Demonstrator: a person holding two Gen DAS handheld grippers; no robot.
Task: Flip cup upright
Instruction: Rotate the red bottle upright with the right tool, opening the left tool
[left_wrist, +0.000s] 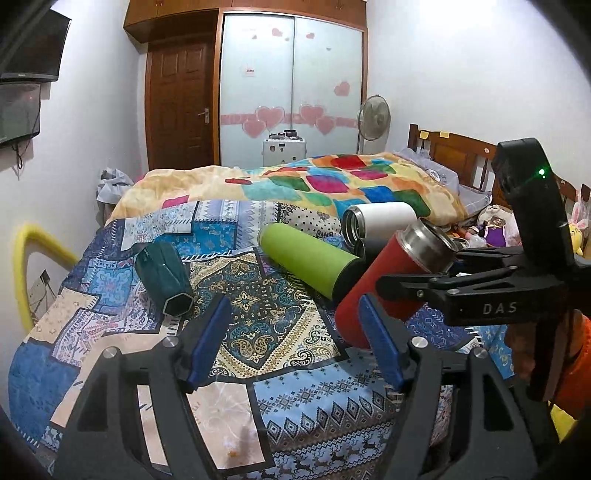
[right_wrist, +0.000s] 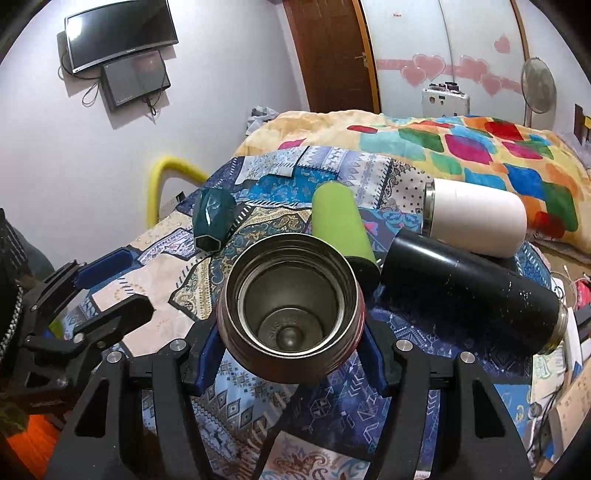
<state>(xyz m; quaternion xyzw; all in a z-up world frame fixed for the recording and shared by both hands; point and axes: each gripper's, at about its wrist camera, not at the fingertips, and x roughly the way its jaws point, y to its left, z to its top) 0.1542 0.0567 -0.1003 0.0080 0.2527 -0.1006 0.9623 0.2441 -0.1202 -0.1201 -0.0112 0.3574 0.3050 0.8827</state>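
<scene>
My right gripper (right_wrist: 291, 354) is shut on a red steel-lined cup (right_wrist: 291, 302) and holds it tilted above the patterned bedspread, its open mouth toward the camera. In the left wrist view the red cup (left_wrist: 384, 288) leans steeply, base down near the bedspread, with the right gripper (left_wrist: 413, 280) clamped on it. My left gripper (left_wrist: 291, 339) is open and empty, just left of the red cup's base. A green cup (left_wrist: 310, 258), a white cup (left_wrist: 380, 218), a black cup (right_wrist: 469, 288) and a dark teal cup (left_wrist: 162, 277) lie on their sides.
The patterned bedspread (left_wrist: 258, 325) covers the near bed, with a colourful quilt (left_wrist: 332, 184) bunched behind the cups. A yellow rail (left_wrist: 22, 258) stands at the left bed edge. Toys and clutter (left_wrist: 495, 225) lie at the right. Wardrobe, door and fan stand behind.
</scene>
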